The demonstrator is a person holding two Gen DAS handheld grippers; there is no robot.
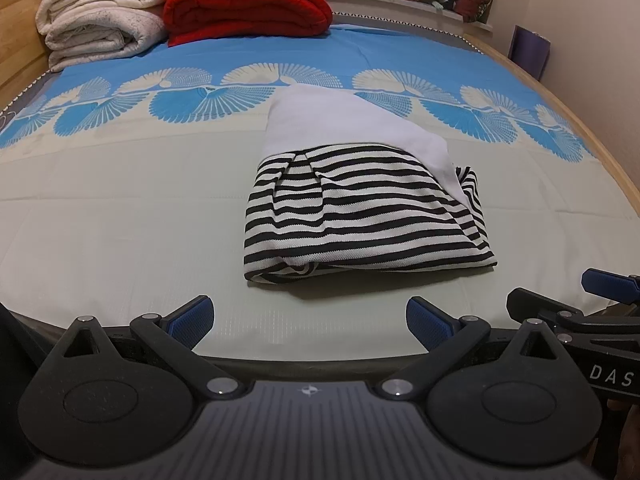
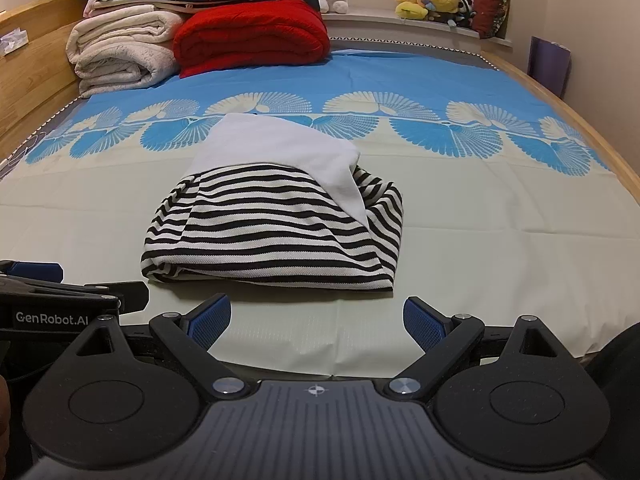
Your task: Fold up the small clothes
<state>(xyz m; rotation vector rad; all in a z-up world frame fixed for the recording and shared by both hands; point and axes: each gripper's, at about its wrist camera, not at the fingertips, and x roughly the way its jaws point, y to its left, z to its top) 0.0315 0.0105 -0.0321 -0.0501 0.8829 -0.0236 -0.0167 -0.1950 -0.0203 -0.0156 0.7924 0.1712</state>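
At the near edge of a bed (image 1: 120,208), the left tool (image 1: 310,322) is held low and level, pointing straight ahead along the mattress, its blue-padded fingers (image 1: 192,316) spread wide with nothing between them. Just beside it, the right tool (image 2: 316,322) sits at the same height and heading, jaws likewise parted and empty; each tool's fingers edge into the other's view. Directly ahead of both, near but untouched, lies a folded striped garment (image 1: 360,216), black-and-white bands over a plain white upper part, resting flat on the pale section of the bedsheet (image 2: 500,216) just short of its blue fan-patterned band. At the far left of the bed, against the wooden side rail, stand stacked cream blankets (image 1: 100,16) with a folded red blanket (image 1: 248,4) touching them on the right. Farther right, plush toys (image 2: 432,0) crowd the windowsill.
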